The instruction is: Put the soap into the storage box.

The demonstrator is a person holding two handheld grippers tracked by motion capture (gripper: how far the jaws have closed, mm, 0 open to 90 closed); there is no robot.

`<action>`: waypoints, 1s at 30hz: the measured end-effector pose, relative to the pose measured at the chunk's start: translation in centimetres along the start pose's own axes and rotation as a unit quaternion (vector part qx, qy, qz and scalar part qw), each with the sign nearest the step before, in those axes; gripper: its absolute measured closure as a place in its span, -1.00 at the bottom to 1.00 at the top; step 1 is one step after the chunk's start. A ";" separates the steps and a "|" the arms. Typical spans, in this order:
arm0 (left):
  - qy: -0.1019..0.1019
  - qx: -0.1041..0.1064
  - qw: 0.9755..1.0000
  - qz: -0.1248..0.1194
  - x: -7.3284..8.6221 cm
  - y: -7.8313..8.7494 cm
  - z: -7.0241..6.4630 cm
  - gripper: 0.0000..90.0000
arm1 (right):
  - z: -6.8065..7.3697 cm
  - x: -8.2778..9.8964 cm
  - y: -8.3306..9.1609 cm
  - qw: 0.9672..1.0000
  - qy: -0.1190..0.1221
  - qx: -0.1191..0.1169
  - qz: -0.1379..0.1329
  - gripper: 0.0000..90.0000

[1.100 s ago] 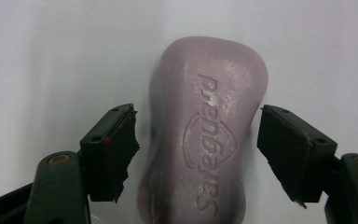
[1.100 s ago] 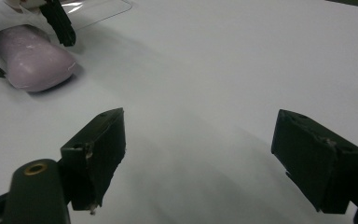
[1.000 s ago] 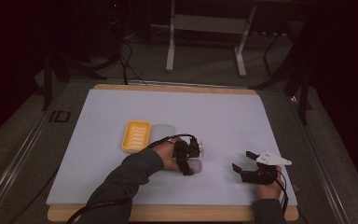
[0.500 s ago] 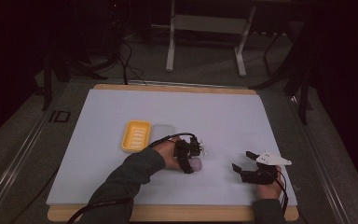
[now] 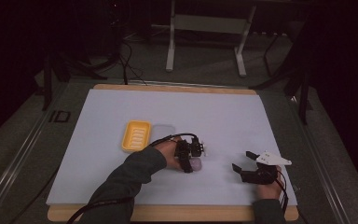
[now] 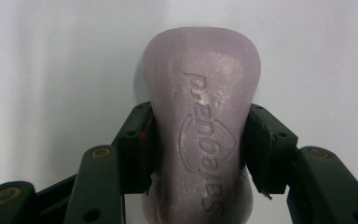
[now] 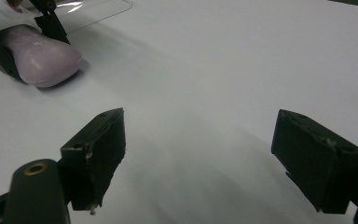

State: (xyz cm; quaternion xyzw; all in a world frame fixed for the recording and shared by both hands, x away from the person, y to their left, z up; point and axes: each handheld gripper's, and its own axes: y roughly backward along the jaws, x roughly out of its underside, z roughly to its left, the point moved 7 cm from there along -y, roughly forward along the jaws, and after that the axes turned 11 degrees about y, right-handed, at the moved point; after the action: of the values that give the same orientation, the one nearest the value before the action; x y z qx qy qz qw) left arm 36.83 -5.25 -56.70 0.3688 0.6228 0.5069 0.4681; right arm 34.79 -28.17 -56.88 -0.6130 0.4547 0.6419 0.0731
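My left gripper [image 6: 198, 154], jaws just closed, pinches a pale lilac soap bar [image 6: 203, 121] with embossed lettering, lying between its pads on the white surface [image 5: 233, 116]. My right gripper [image 5: 248, 164] stands spread. The room is dark.

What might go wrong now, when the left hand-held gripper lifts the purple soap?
1. The left hand-held gripper has just closed on the soap bar at its narrow waist; the smooth, rounded bar may slip out.
2. The grip sits near one end, so the far end may tilt down.
3. The yellow soap dish and clear lid lie close by and could be knocked.
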 end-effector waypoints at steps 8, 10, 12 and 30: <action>-0.001 -0.004 1.000 0.013 0.0 0.0 -0.1 0.10 | 0.0 0.0 0.0 1.000 0.000 0.000 0.000 -0.61; -0.006 -0.005 1.000 0.018 -0.1 0.0 -0.2 0.10 | 0.0 0.0 0.0 1.000 0.000 0.000 0.001 -0.61; -0.006 -0.003 1.000 0.022 -0.1 0.1 -0.2 0.10 | 0.0 0.0 0.0 1.000 0.000 0.000 0.001 -0.61; -0.018 -0.013 0.999 0.029 0.2 0.4 -0.2 0.11 | 0.0 0.0 0.0 1.000 -0.001 0.000 0.000 -0.61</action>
State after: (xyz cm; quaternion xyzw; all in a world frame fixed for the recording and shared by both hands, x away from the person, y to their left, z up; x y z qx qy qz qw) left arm 36.61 -4.99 -56.38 0.3896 0.5972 0.5214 0.4688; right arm 34.79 -28.17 -56.88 -0.6124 0.4549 0.6425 0.0733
